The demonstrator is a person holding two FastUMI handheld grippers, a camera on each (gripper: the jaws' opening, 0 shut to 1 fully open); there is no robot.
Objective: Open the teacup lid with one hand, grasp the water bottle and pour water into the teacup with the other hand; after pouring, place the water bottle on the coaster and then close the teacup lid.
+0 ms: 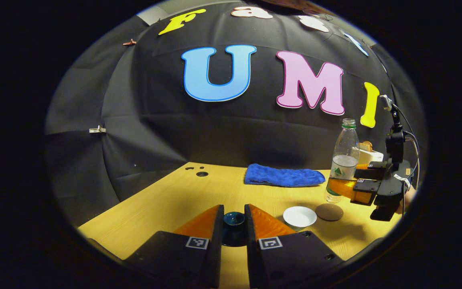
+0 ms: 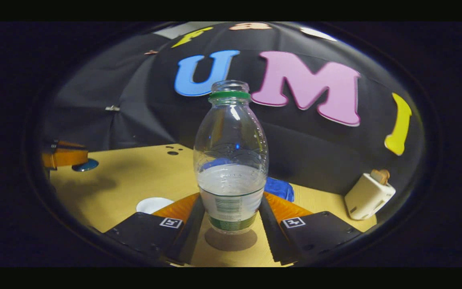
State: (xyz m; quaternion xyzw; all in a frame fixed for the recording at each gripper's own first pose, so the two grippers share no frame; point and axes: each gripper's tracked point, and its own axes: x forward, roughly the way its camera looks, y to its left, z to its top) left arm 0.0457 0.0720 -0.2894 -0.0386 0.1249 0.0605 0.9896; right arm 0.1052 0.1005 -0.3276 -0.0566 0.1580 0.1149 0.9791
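Note:
My left gripper (image 1: 234, 224) is shut on the dark teal teacup lid (image 1: 234, 218), held low over the table; in the right gripper view it sits far left (image 2: 64, 157) with the lid (image 2: 86, 164) showing under it. The white teacup (image 1: 299, 216) (image 2: 153, 204) stands uncovered. The clear, capless water bottle (image 2: 231, 160) (image 1: 343, 166), about half full, stays upright with my right gripper (image 2: 231, 214) (image 1: 355, 186) shut on its lower body. The round brown coaster (image 2: 231, 239) (image 1: 329, 212) lies right under the bottle; I cannot tell whether the bottle touches it.
A folded blue cloth (image 1: 283, 176) lies at the back of the wooden table (image 1: 167, 200). A white boxy appliance (image 2: 369, 196) stands at the table's right, behind the bottle. Small dark holes (image 1: 201, 173) mark the far left corner.

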